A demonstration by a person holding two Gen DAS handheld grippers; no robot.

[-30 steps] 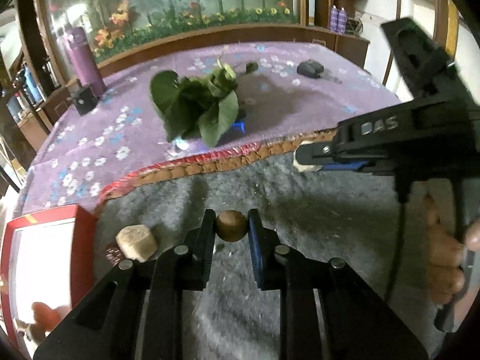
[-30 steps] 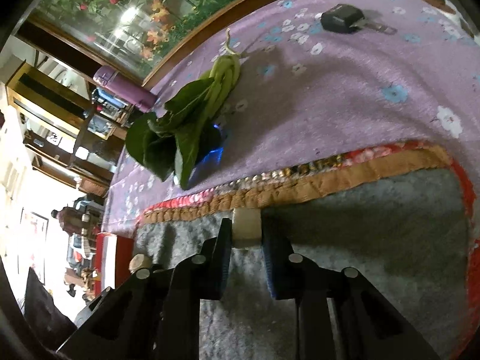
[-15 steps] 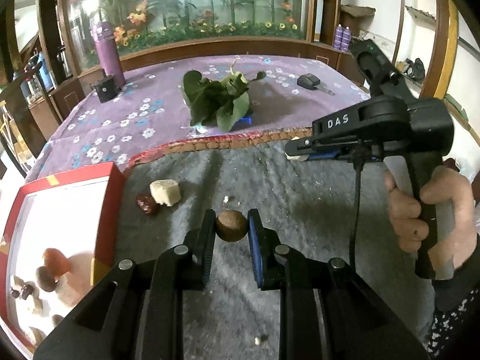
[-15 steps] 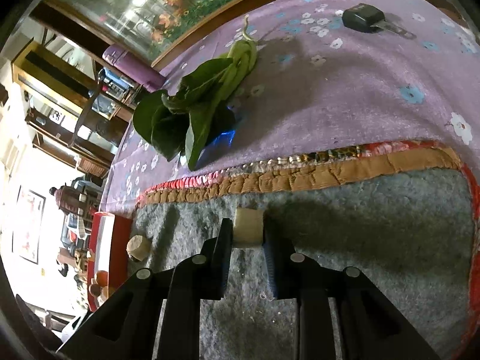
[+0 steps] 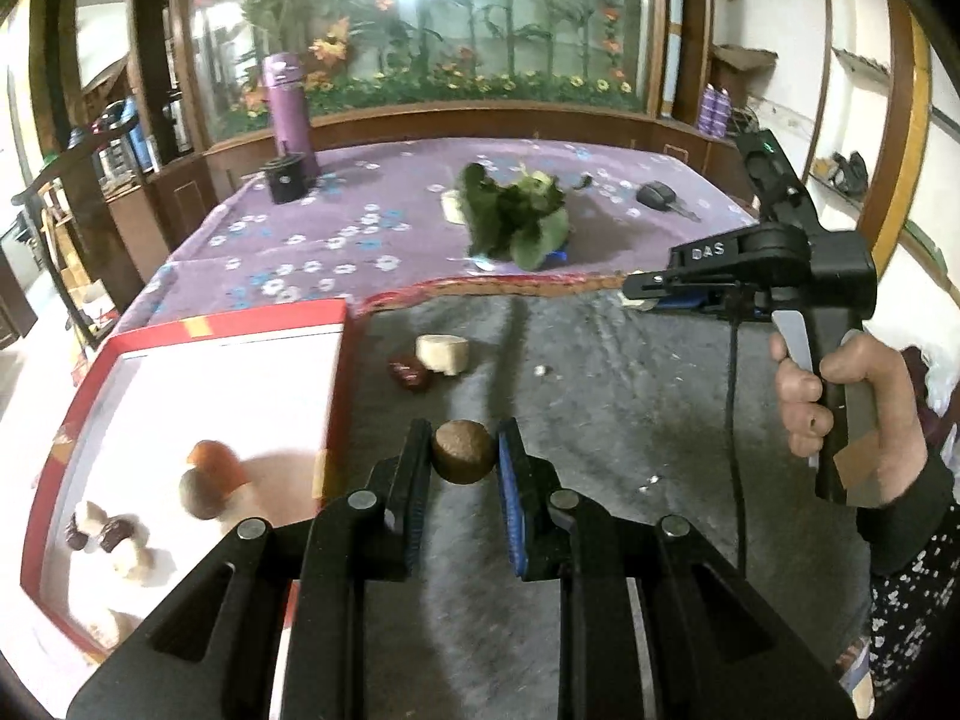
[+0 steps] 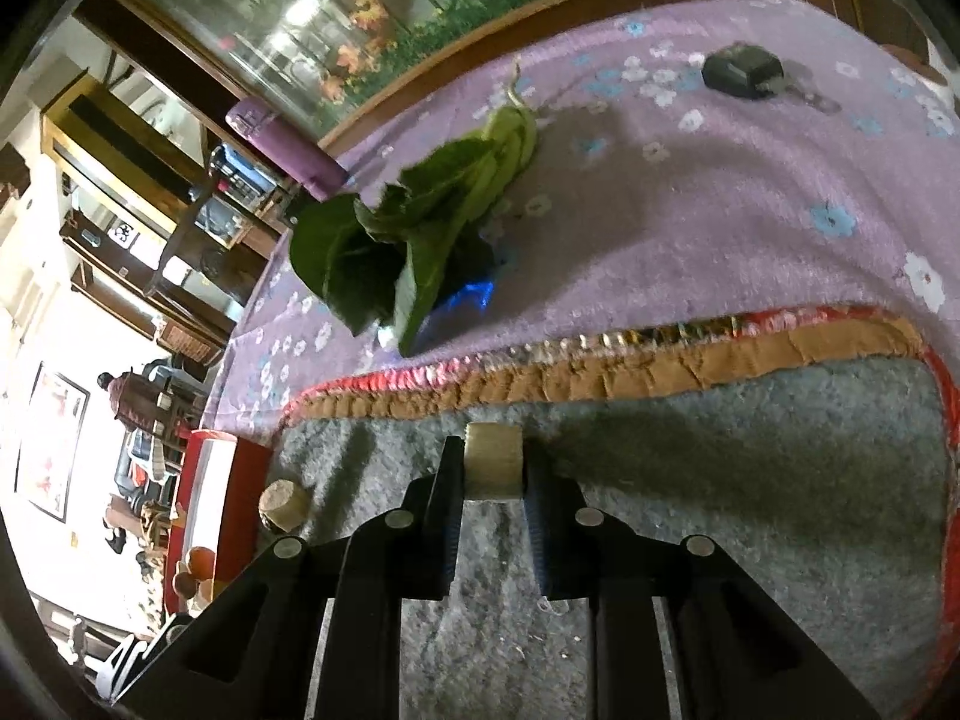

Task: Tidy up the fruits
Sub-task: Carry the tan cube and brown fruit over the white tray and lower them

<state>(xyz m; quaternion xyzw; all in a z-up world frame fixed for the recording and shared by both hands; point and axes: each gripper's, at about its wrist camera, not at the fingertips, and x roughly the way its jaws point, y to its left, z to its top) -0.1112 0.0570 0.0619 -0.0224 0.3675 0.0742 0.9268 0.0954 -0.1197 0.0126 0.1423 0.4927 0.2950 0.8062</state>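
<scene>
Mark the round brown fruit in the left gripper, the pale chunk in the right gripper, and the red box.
round brown fruit (image 5: 463,452), left wrist view, centre of its front face.
pale chunk (image 6: 493,461), right wrist view, middle of its near face.
red box (image 5: 336,384), left wrist view, its right-hand wall.

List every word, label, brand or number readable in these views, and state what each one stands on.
"DAS": white letters on the black body of the right hand-held gripper, seen from the left wrist view.
Tall purple flask: a pale mark near its top, too blurred to read.
Framed picture on the wall: red marks, too small to read.
Red-rimmed white box, black car key: no text shows.
</scene>
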